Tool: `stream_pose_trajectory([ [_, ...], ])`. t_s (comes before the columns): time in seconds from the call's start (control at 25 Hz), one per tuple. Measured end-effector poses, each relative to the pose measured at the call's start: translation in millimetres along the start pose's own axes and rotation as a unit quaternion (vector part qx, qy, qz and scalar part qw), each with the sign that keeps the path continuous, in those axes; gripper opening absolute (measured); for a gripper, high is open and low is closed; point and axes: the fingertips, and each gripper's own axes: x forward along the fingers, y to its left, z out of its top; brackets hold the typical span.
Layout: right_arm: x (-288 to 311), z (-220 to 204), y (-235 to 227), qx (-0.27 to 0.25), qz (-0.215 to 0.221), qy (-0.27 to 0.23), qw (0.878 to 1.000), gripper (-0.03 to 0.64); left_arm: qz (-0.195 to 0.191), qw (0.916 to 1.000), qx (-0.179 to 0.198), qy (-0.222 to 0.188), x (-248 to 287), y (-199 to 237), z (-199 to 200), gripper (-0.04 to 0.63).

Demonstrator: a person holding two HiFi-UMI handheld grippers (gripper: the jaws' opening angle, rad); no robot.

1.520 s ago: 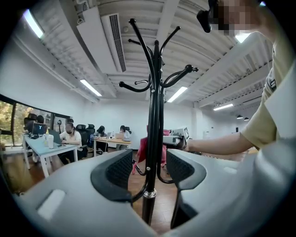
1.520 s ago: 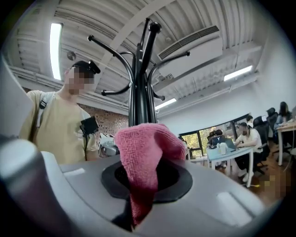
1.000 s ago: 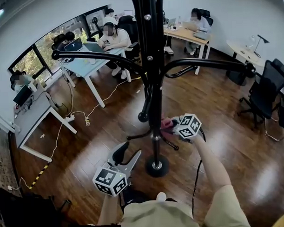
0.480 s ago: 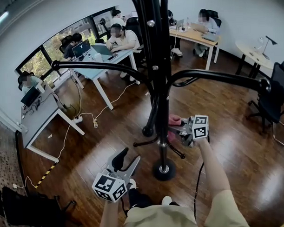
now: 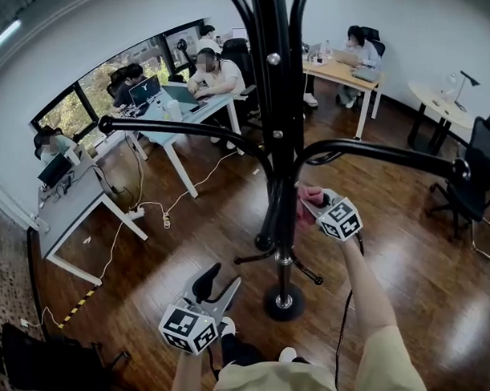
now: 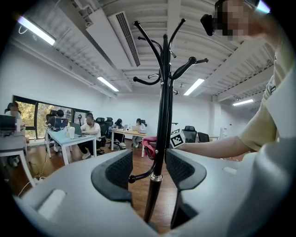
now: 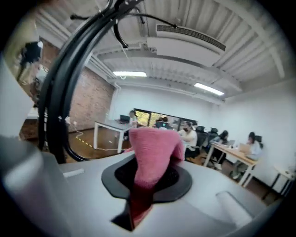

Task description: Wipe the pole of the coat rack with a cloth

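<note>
Out on the open middle of the wood floor (image 5: 375, 250) stands the coat rack (image 5: 280, 233), a black pole (image 5: 280, 149) going up from a round base (image 5: 282, 302); the right tongs (image 5: 313, 201) are pinching a pink cloth (image 5: 302, 206) and holding it at the pole's right side, just under the long hook arms (image 5: 372, 152); can't tell if it's actually touching the pole or only just beside it; the right gripper view shows a floppy tuft poking out past the tips; the left tongs (image 5: 218, 281) are spread wide with nothing in them, low down near the base but apart from it; the pole only lines up with their gap in the left gripper view. My guess on handling: the cloth looks like soft, light terry, so it should wrap round the pole and slide easily on that glossy finish; keep the grab on a bunched fold like now; the rack looks stiff but top-heavy, so a hard sideways push could rock it, and the free tongs could steady the pole low down. What's in the way: the hook arms above and the short pegs (image 5: 308, 269) lower down break up any long stroke. Benches (image 5: 69, 209) with people (image 5: 212, 71) seated sit toward the floor's far-left edge, cables (image 5: 149, 210) trail below them, and an office chair (image 5: 469, 187) is by the right edge; all well apart.
</note>
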Motion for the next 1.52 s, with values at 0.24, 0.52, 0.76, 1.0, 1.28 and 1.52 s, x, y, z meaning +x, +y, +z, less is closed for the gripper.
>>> stream_pose_trajectory([
  [0.24, -64.4, 67.0, -7.3, 0.068, -0.025, -0.118, 0.99, 0.043, -0.017, 0.9999, 0.0, 0.0, 6.0, -5.9, 5.8, 0.213],
  [0.52, -178.1, 173.3, 50.3, 0.064, -0.065, -0.248, 0.964, 0.048, -0.06, 0.9981, -0.001, -0.017, 7.2, -12.4, 22.7, 0.213],
  [0.76, -236.7, 261.9, 130.7, -0.024, -0.125, -0.282, 0.951, 0.048, -0.151, 0.9879, 0.028, -0.022, 10.7, -13.6, 44.7, 0.212],
  [1.0, -235.9, 349.7, 170.5, -0.087, -0.172, -0.277, 0.941, 0.049, -0.212, 0.9764, 0.023, -0.033, -14.3, 1.0, 51.9, 0.212],
  [1.28, -207.7, 433.2, 158.2, -0.21, -0.285, -0.171, 0.919, 0.048, -0.256, 0.9656, 0.019, -0.041, -40.0, 27.3, 49.4, 0.206],
  [1.52, -168.1, 367.4, 109.3, -0.121, -0.255, 0.021, 0.959, 0.048, -0.26, 0.9641, 0.021, -0.052, -55.0, 47.3, 54.1, 0.197],
])
